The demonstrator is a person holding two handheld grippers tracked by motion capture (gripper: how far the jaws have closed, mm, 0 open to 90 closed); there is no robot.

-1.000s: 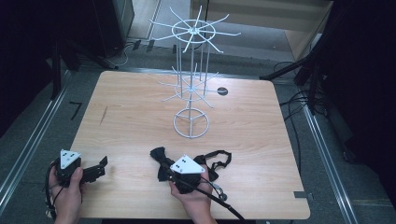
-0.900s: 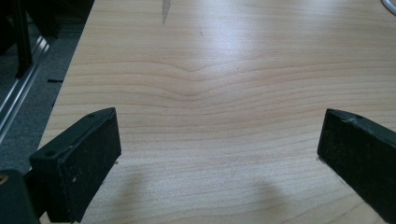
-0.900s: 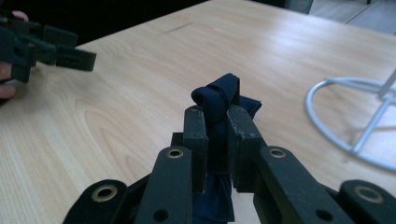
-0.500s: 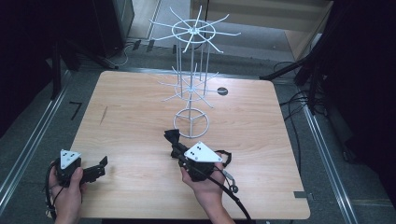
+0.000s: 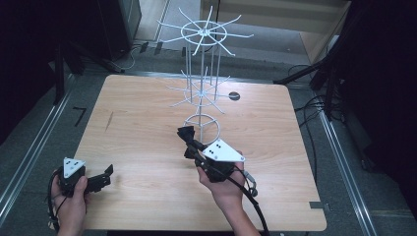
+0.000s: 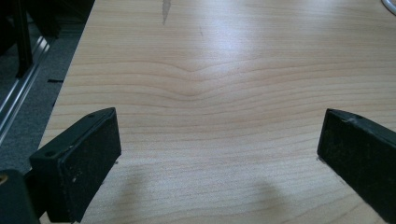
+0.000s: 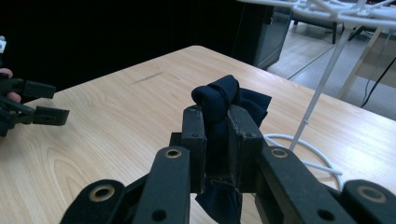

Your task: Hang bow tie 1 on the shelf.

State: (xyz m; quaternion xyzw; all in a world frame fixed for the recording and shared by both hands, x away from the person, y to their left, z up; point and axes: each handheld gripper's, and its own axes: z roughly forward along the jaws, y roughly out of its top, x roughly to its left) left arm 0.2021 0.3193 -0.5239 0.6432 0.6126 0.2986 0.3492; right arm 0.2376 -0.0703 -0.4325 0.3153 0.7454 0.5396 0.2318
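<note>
A dark navy bow tie (image 7: 219,100) is pinched at its knot between the jaws of my right gripper (image 7: 217,121), with its folds sticking out above and below the pads. From above, the bow tie (image 5: 187,133) hangs over the table just in front of the ring base of a white wire rack (image 5: 202,93). There my right gripper (image 5: 189,143) points at the rack. My left gripper (image 5: 103,176) rests at the table's near left corner, jaws wide apart. Bare wood lies between the jaws of the left gripper (image 6: 219,154).
The rack's thin pole (image 7: 322,88) and base ring (image 7: 299,140) stand just right of the bow tie. Its wire arms spread out at two heights. A round black hole (image 5: 234,96) sits in the wooden table (image 5: 137,118) behind the rack. Metal rails run along both sides.
My right gripper has lifted the bow tie off the table and carried it up and forward toward the rack's base. The left gripper has stayed in place.
</note>
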